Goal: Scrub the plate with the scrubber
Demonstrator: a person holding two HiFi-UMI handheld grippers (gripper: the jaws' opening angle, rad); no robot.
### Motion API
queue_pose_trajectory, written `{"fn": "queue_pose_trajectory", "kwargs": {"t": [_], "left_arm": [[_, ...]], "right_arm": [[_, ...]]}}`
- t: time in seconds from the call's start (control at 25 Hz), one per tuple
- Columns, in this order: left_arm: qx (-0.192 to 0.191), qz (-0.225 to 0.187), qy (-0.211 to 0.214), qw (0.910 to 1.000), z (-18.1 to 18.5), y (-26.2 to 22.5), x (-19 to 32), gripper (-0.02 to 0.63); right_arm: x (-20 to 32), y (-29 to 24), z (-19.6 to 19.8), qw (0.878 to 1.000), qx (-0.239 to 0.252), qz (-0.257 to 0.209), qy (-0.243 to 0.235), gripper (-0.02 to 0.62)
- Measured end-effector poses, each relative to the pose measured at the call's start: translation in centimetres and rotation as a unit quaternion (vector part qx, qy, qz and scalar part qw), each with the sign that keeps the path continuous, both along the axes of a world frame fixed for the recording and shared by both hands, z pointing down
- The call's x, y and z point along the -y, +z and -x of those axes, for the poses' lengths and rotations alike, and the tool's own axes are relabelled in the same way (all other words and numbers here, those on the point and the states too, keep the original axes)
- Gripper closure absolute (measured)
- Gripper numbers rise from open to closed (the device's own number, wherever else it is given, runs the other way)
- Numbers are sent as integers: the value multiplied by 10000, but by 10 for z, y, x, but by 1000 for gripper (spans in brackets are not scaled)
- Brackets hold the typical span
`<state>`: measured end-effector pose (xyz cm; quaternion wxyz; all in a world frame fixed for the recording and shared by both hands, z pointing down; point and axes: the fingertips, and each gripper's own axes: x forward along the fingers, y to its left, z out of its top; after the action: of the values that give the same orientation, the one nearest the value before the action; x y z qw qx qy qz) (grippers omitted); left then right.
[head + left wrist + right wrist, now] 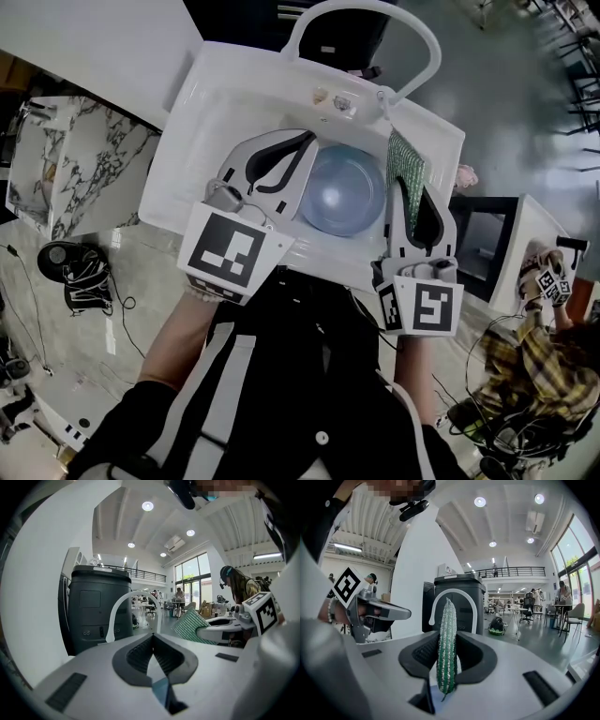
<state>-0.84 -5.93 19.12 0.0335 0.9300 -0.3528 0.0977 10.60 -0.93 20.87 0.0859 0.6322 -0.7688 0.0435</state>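
Both clamped: right gripper (pixel 449 641) holds scrubber (pixel 407 161) lengthwise along its jaws, left gripper (pixel 152 639) the plate (pixel 342 192).

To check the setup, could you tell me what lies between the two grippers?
The head view shows the blue plate between them, over the sink.

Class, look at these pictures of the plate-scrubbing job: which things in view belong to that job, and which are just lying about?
Belong to the job:
- plate, rim pinched in the left gripper
- green scrubber, clamped in the right gripper
- white sink
- arched tap

Just lying about:
- black barrel behind the sink
- black gear with cables on the floor
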Motion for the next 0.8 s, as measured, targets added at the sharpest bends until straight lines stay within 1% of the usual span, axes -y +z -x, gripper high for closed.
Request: {"fn": "queue_pose_trajectory", "kwargs": {"t": [0.56,0.72,0.8], "left_arm": [[23,57,-20,10000,0,3,-2,606],[30,209,-41,9998,0,3,-5,606],[27,133,-24,9999,0,3,-4,606]], "right_arm": [[-1,2,3,9999,-7,56,-99,500],[-2,2,4,9999,-25,62,-113,500],[-2,2,5,9999,-29,66,-118,500]]}}
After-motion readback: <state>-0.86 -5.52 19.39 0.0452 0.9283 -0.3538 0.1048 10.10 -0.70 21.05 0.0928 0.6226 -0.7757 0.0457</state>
